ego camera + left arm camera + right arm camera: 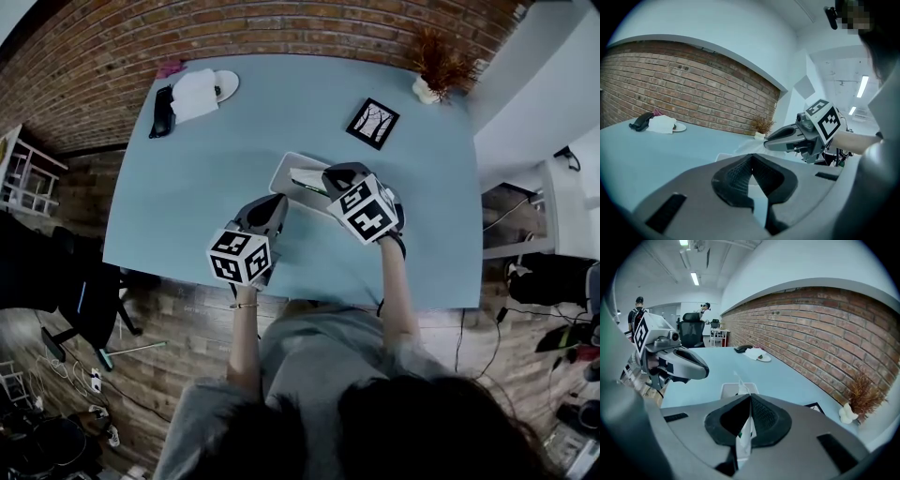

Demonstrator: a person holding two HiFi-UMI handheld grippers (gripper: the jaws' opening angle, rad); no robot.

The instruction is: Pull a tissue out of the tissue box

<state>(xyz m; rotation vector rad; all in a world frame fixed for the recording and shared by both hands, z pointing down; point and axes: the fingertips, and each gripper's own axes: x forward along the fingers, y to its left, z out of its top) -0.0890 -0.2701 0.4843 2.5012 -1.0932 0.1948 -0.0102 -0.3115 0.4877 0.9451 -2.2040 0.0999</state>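
Head view: a white rectangular tissue box [292, 172] sits on the pale blue table [187, 187], just ahead of the left gripper [277, 202].

Left gripper view: its jaws are pressed together, empty.

Right gripper view: the right gripper [750, 398] pinches a thin white tissue [743, 437] (green print unreadable), with the box just beyond.

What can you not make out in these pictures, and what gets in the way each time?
- Head view: the right gripper covers the near end of the tissue box.
- Right gripper view: the gripper's own body hides whether the tissue is clear of the box.
- Head view: the dark item beside the plate is too small to name.
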